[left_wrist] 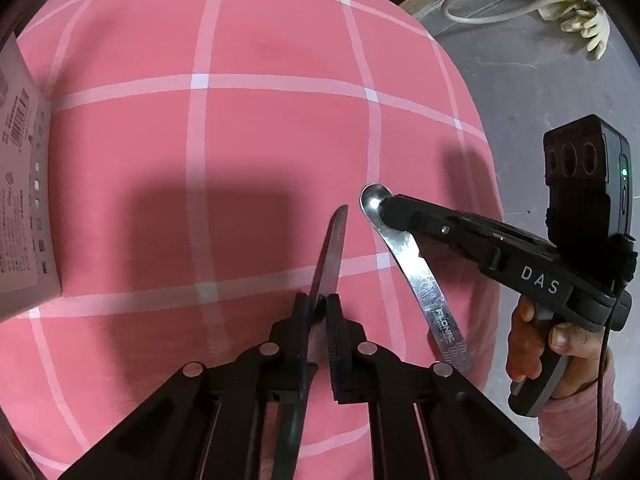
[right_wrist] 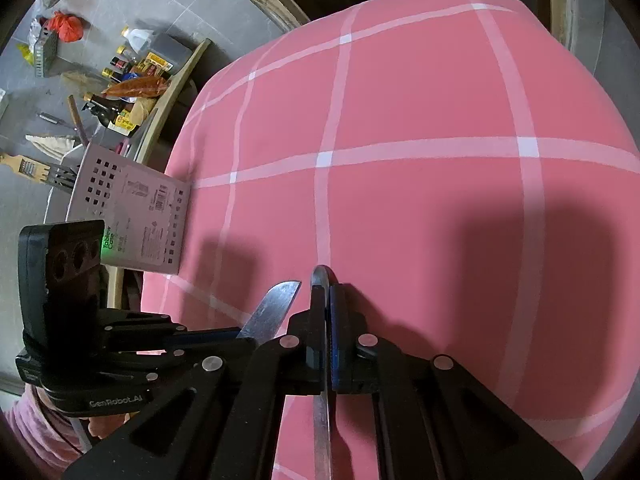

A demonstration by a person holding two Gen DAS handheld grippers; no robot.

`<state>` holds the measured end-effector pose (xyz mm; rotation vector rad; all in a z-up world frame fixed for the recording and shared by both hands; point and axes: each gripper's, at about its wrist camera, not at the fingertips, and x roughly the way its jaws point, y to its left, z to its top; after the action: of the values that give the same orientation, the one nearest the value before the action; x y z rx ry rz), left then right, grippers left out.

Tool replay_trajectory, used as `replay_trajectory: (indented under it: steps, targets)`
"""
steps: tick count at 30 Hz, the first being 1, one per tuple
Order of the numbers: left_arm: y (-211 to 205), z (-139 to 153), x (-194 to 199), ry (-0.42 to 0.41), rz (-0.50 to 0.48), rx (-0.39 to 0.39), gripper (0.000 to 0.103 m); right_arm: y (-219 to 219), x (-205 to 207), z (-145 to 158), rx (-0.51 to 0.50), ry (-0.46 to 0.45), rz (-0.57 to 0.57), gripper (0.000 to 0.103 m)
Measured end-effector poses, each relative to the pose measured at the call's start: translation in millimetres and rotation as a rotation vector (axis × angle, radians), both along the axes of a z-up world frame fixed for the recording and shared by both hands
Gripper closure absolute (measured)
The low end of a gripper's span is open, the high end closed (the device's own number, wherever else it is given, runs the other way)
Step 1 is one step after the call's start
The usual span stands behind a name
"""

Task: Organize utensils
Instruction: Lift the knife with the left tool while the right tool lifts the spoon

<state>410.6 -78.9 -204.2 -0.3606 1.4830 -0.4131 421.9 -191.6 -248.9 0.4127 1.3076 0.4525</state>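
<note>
My left gripper (left_wrist: 319, 308) is shut on a knife (left_wrist: 330, 252) with a steel blade that points forward over the pink checked tablecloth (left_wrist: 240, 128). The knife blade also shows in the right wrist view (right_wrist: 272, 310), held by the left gripper (right_wrist: 240, 334). My right gripper (right_wrist: 328, 300) is shut on a steel spoon (right_wrist: 321, 400), seen edge-on. In the left wrist view the right gripper (left_wrist: 390, 212) grips the spoon (left_wrist: 420, 276) near its bowl, handle hanging down. Both are held above the table.
A pale perforated utensil box (right_wrist: 136, 208) stands at the table's left edge; its side shows in the left wrist view (left_wrist: 24, 200). Beyond it, bottles and clutter (right_wrist: 128, 80) lie on the grey floor. A cable and gloves (left_wrist: 560, 4) lie on the floor at the far right.
</note>
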Motion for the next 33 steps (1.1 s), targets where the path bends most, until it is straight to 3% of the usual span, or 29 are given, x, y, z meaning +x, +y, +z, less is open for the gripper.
replay_trajectory:
  steps: [4, 10, 20, 26, 33]
  targets:
    - [-5.4, 7.4, -7.0, -0.040, -0.004, -0.002, 0.101, -3.9, -6.7, 4.1, 0.009, -0.002, -0.004, 0.101]
    - [-6.1, 32.9, -33.5, -0.169, 0.039, -0.009, 0.101, -21.8, -32.3, 34.9, 0.072, -0.106, -0.094, 0.101]
    - [42.4, 133.5, -72.2, -0.560, 0.177, 0.020, 0.101, -26.1, -67.1, 124.5, 0.160, -0.460, -0.272, 0.101]
    - [73.1, 193.1, -62.3, -0.711, 0.261, 0.028, 0.101, -4.2, -60.1, 183.0, 0.206, -0.644, -0.258, 0.101]
    - [109.9, 243.2, -65.9, -0.871, 0.353, 0.079, 0.101, 44.4, -46.2, 236.0, 0.293, -0.807, -0.204, 0.101]
